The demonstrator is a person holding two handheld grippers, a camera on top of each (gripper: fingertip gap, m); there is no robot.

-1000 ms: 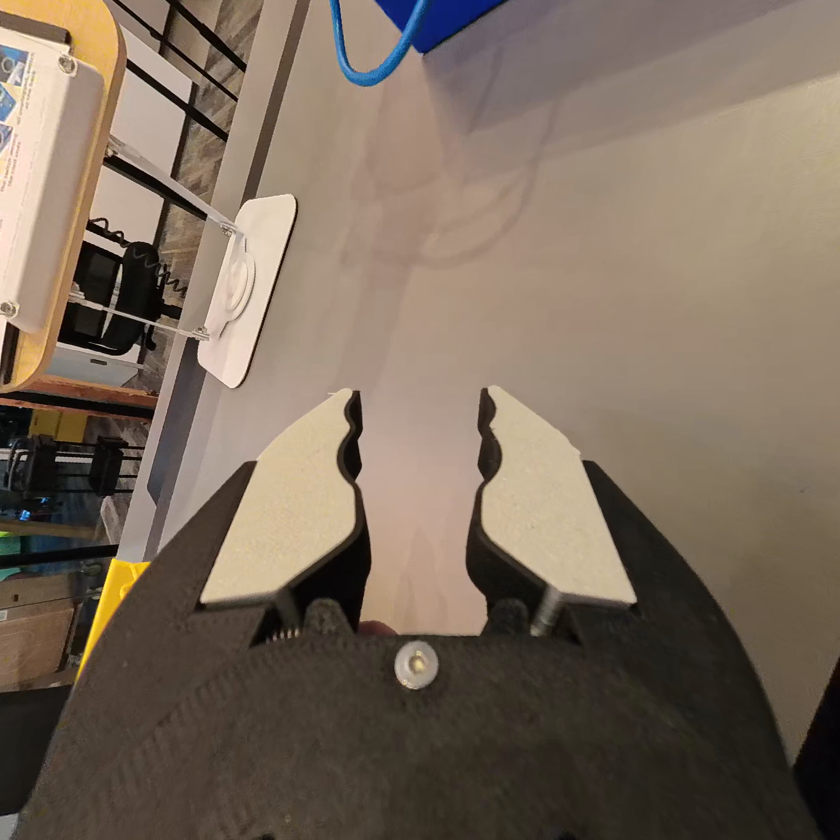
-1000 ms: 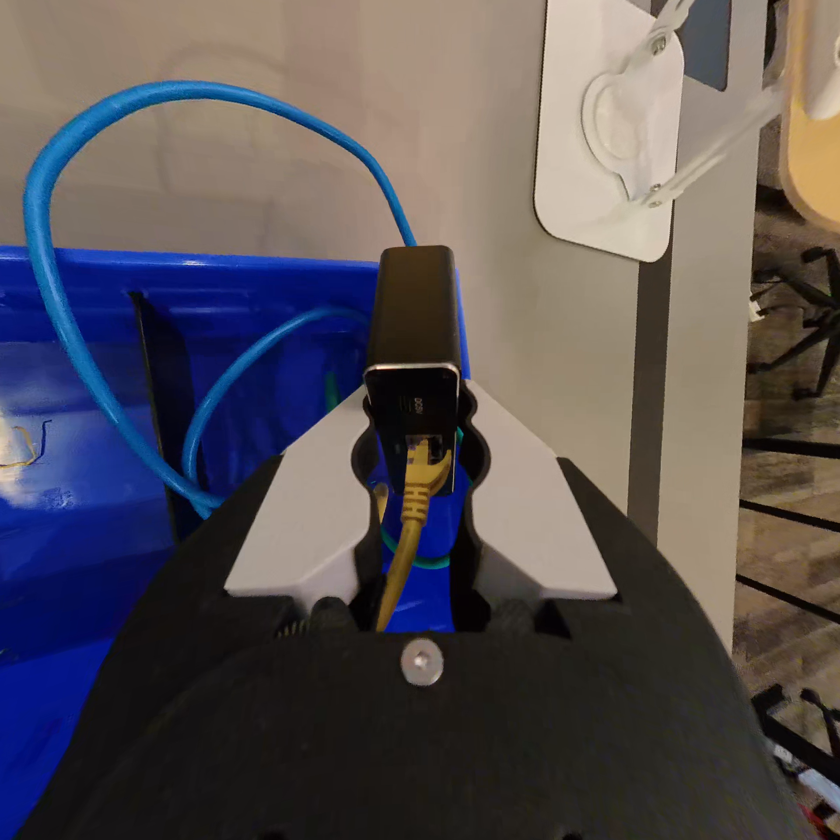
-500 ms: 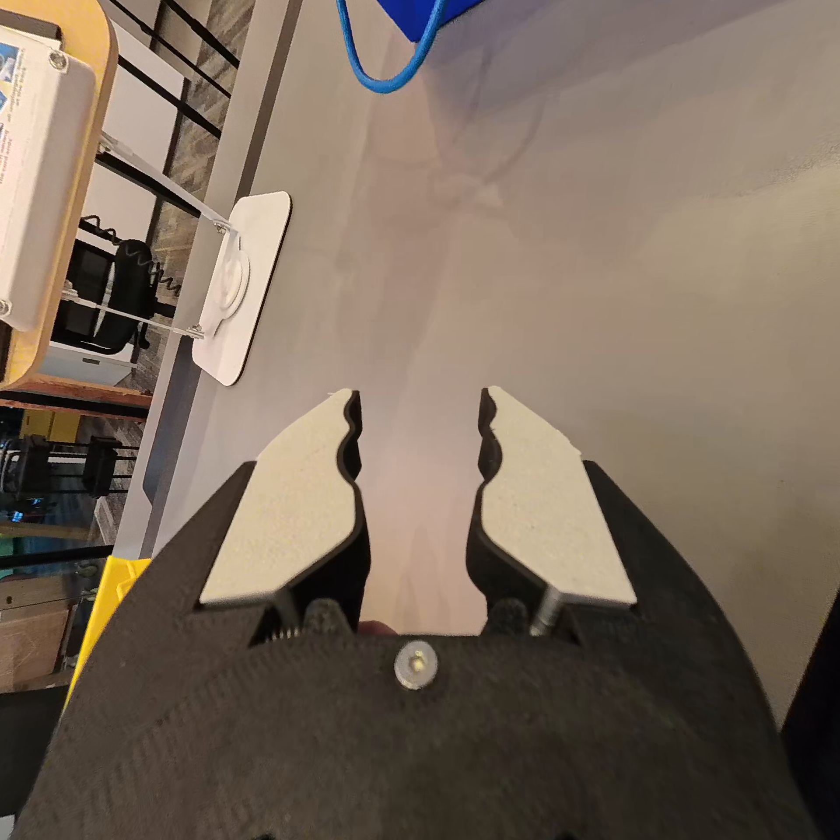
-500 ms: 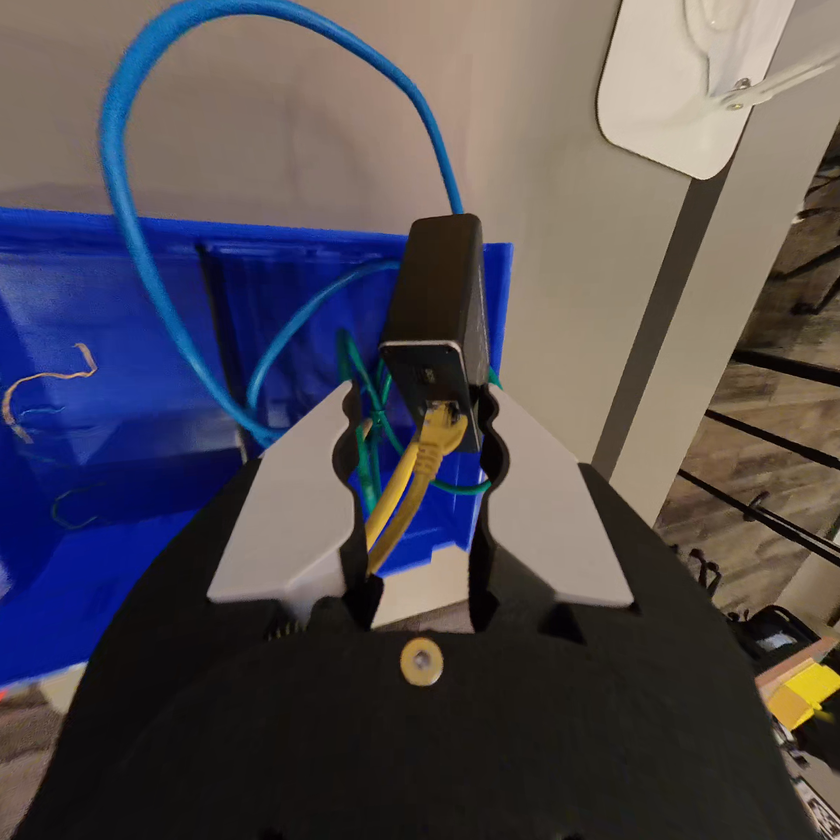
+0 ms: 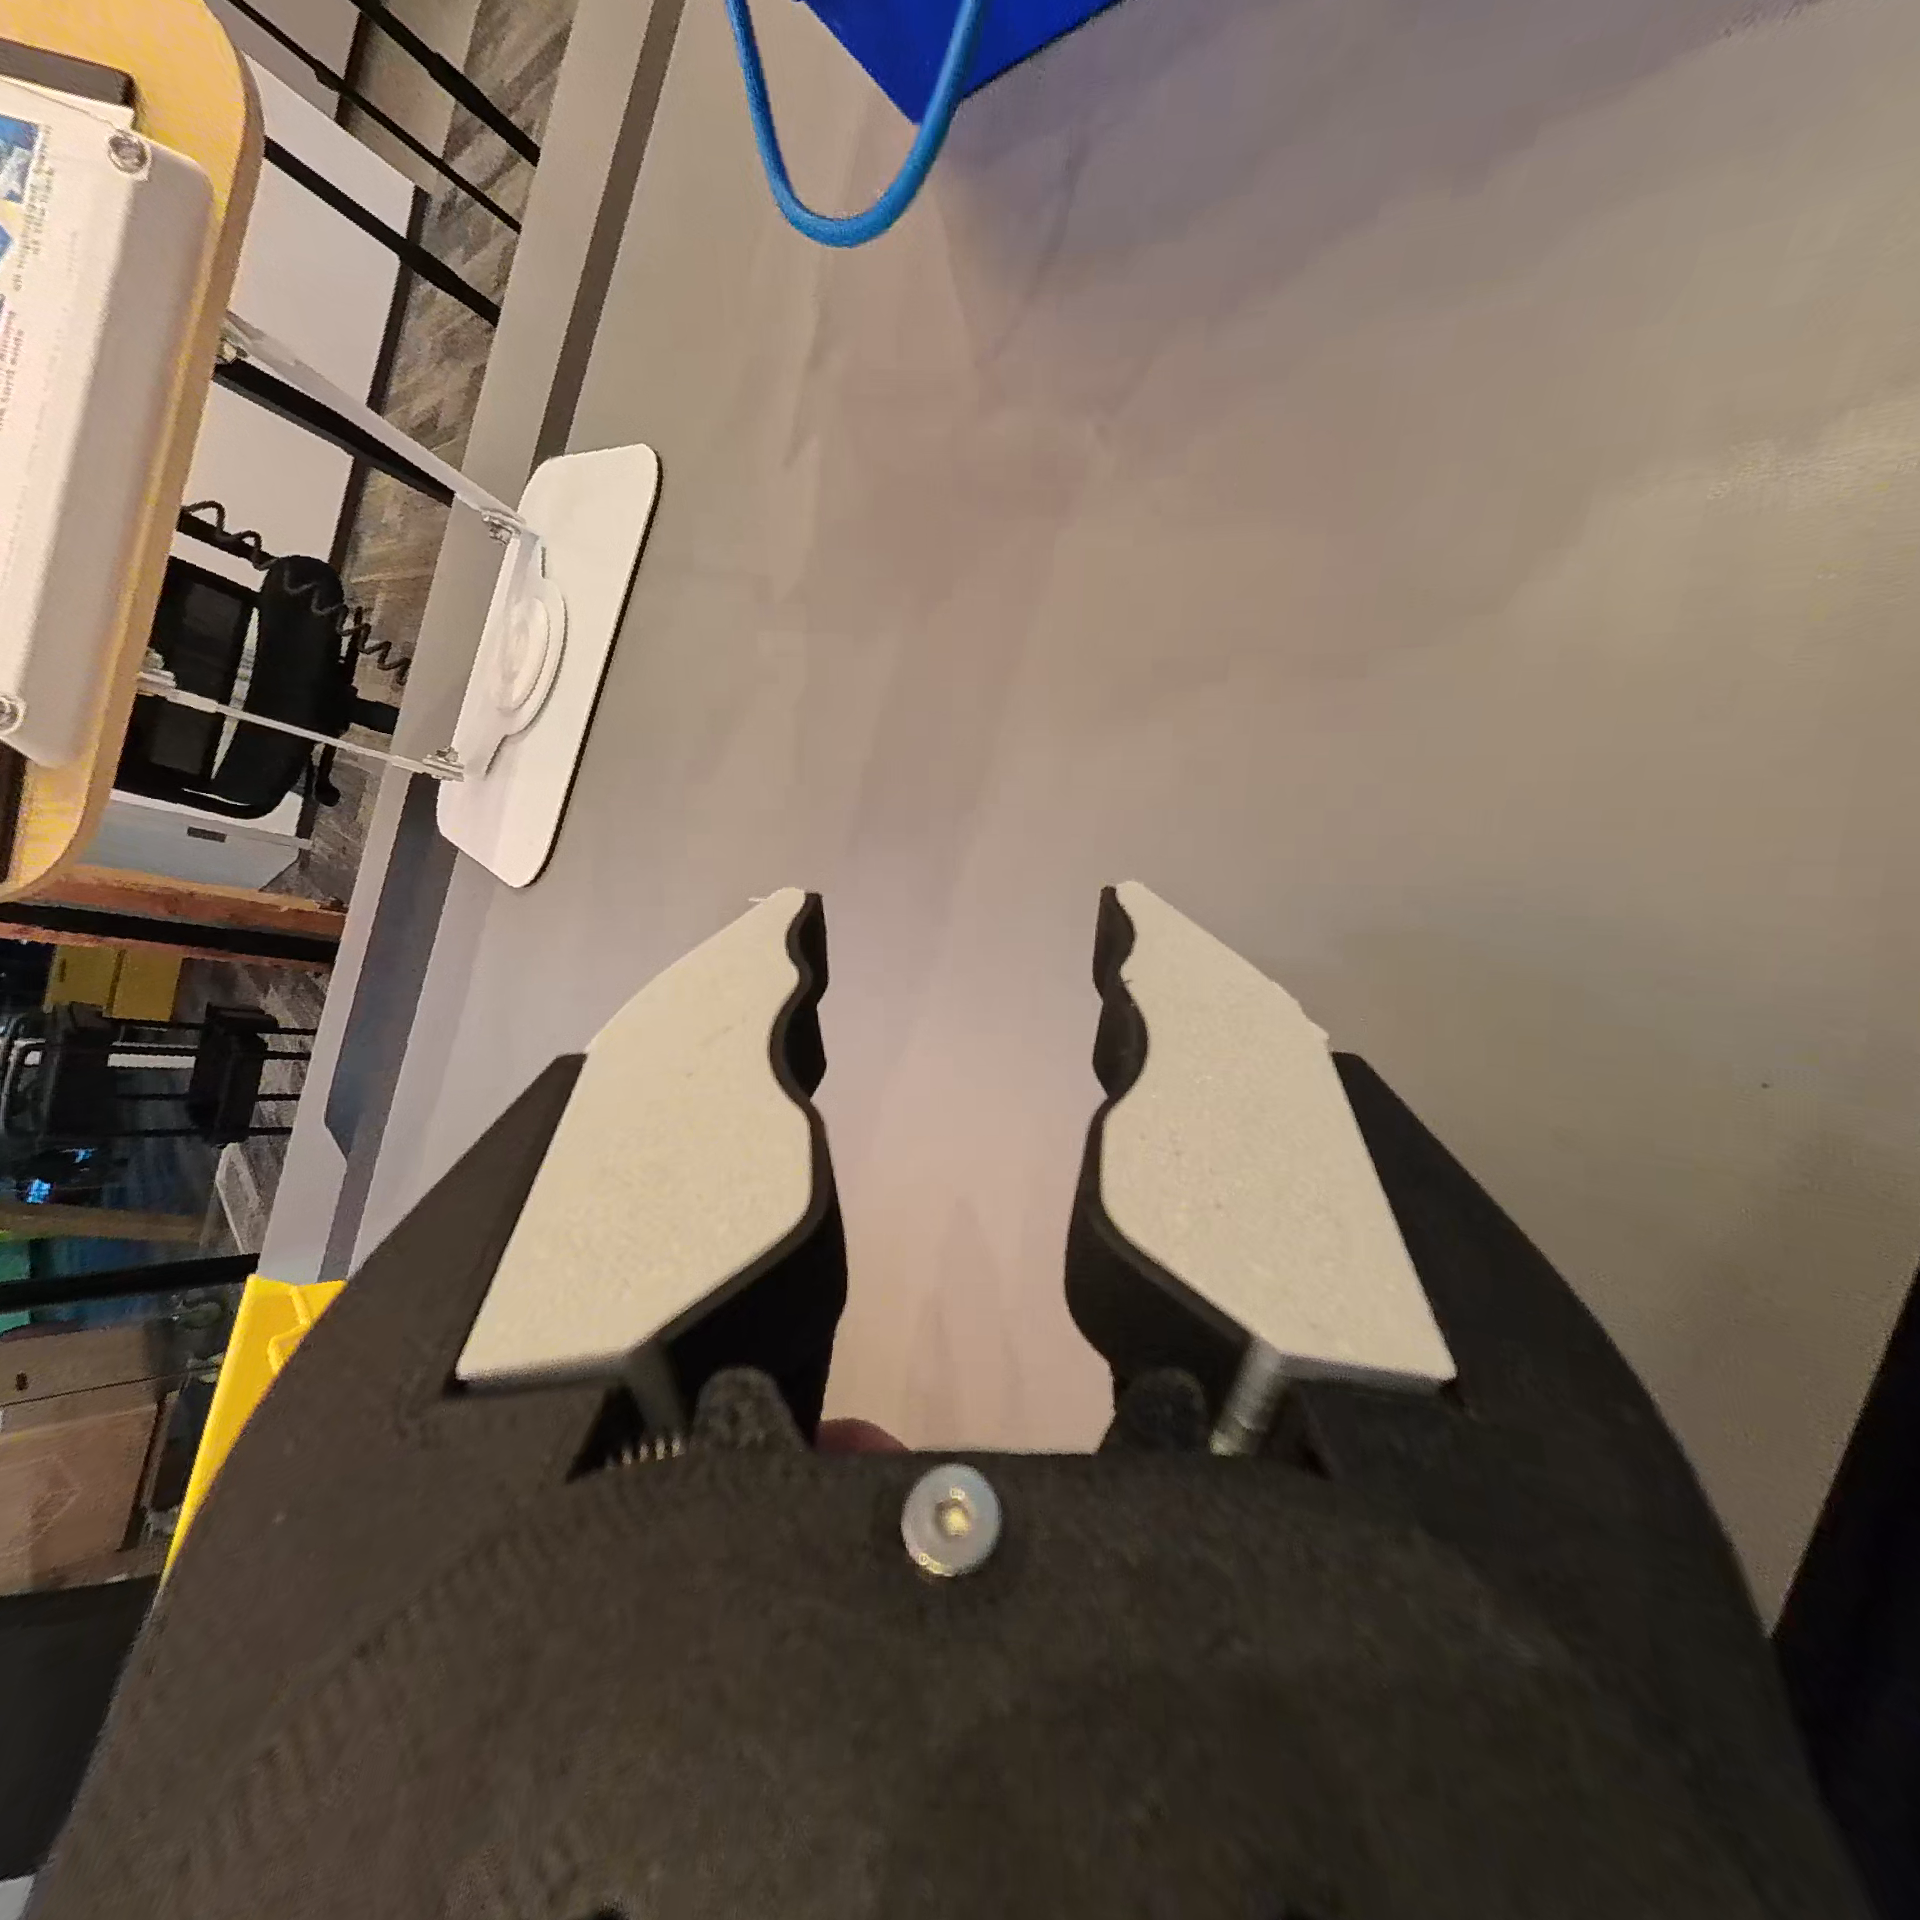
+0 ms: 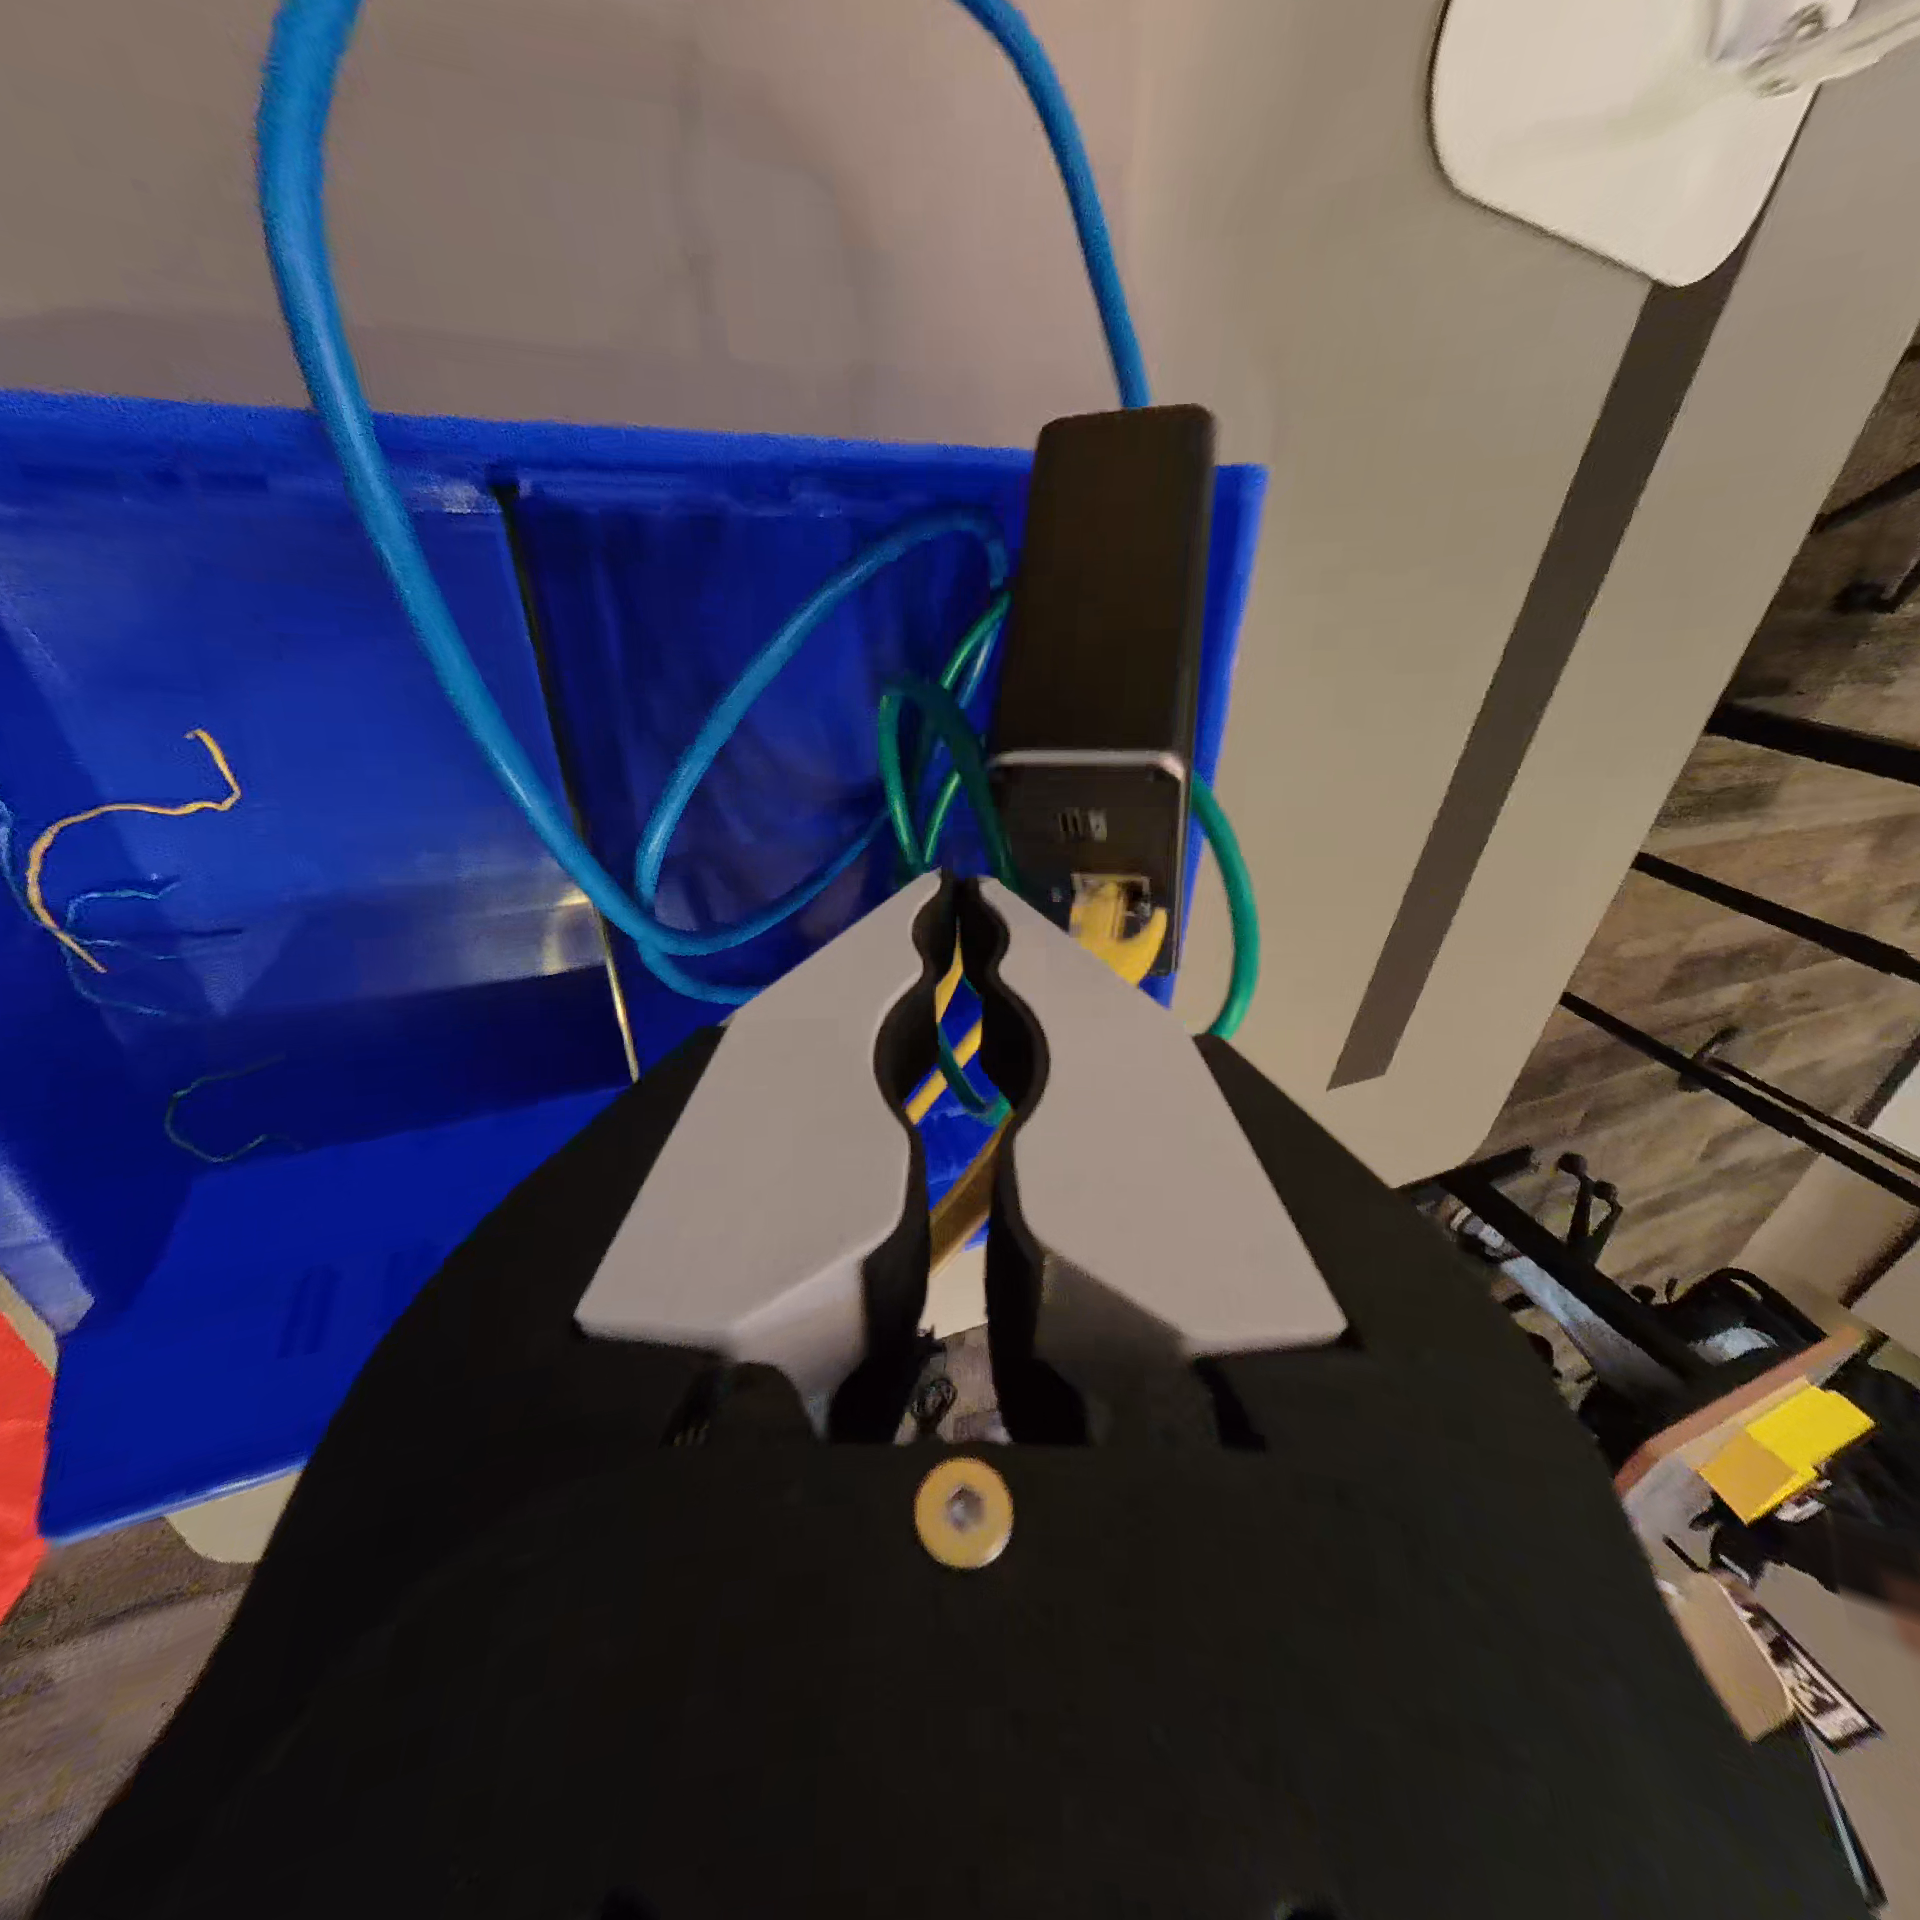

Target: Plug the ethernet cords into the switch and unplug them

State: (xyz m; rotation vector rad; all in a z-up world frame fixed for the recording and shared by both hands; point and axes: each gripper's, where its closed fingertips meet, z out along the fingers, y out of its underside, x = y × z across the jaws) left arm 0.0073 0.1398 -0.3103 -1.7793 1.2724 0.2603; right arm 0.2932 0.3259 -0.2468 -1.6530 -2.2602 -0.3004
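Grippers, two: left gripper (image 5: 961, 904) over bare grey table (image 5: 1351, 623), fingers spread wide, nothing between them; right gripper (image 6: 961, 883) with tips drawn together, grasping nothing, yellow and green cords visible only through the gaps behind the fingers. Switch (image 6: 1112, 665), one: black, oblong, standing on end at the right corner of the blue bin (image 6: 312, 675), just beyond and to the right of the right gripper's tips. Ethernet cords, three: yellow cord (image 6: 1117, 920) plugged into the switch's lower port; blue cord (image 6: 343, 395) looping high over the bin's far wall and back down inside; green cord (image 6: 1236, 925) looped around the switch's base. Bin contents: cord loops, plus thin wire scraps (image 6: 125, 821) on the floor of the left compartment. White pad (image 5: 551, 665), one, with clear bracket, at the table's edge.
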